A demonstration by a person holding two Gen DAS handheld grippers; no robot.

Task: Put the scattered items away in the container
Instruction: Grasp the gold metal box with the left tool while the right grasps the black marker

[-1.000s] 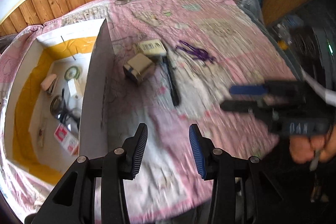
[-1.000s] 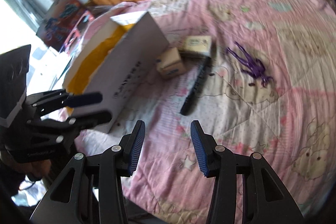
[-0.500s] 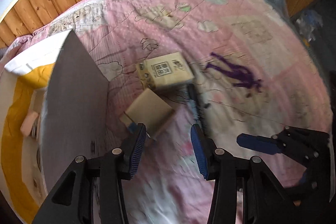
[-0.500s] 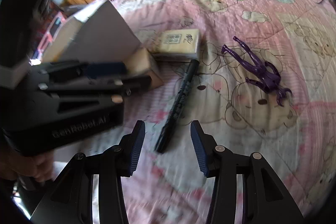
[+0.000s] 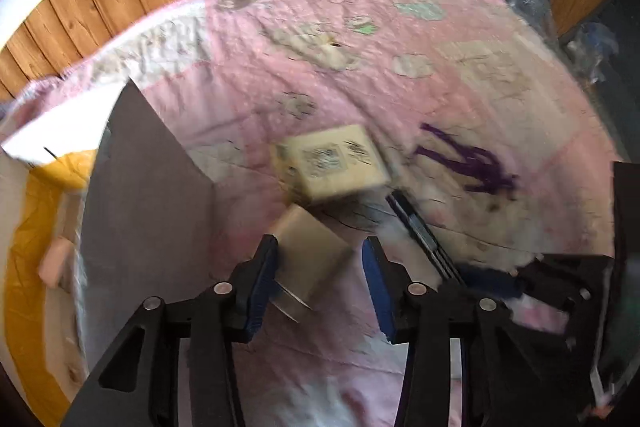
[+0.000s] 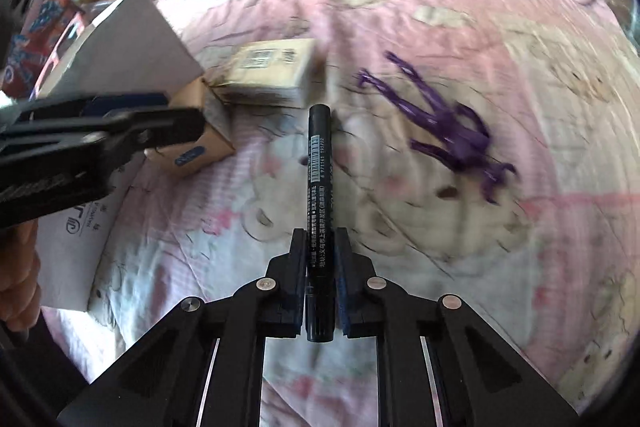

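Right wrist view shows your right gripper [image 6: 319, 259] clamped on the black marker [image 6: 319, 195], the pads pressing its barrel on both sides near the rear end. The marker's long axis runs straight out along the fingers, its far tip pointing toward the flat beige box [image 6: 269, 73] and almost touching that box's near edge. Most of the barrel sticks out ahead of the pads, so lift straight up before you swing, or the tip will likely catch the flat box or drag on the pink quilt [image 6: 440, 267].

Your left gripper [image 5: 318, 267] stands open, its fingers on either side of the small cardboard box [image 5: 310, 259], which lies on the quilt just beside the outer wall of the white container [image 5: 144, 211]. The box sits cornerwise between the pads, so square the pads to two opposite flat faces before you close; pinching across corners would probably let it twist out. The view is blurred, so I cannot tell whether a pad already touches it.

Carry the marker over the container's wall with its length along the container's long side, then release low. The purple toy figure [image 6: 444, 123] lies apart to the right, untouched.
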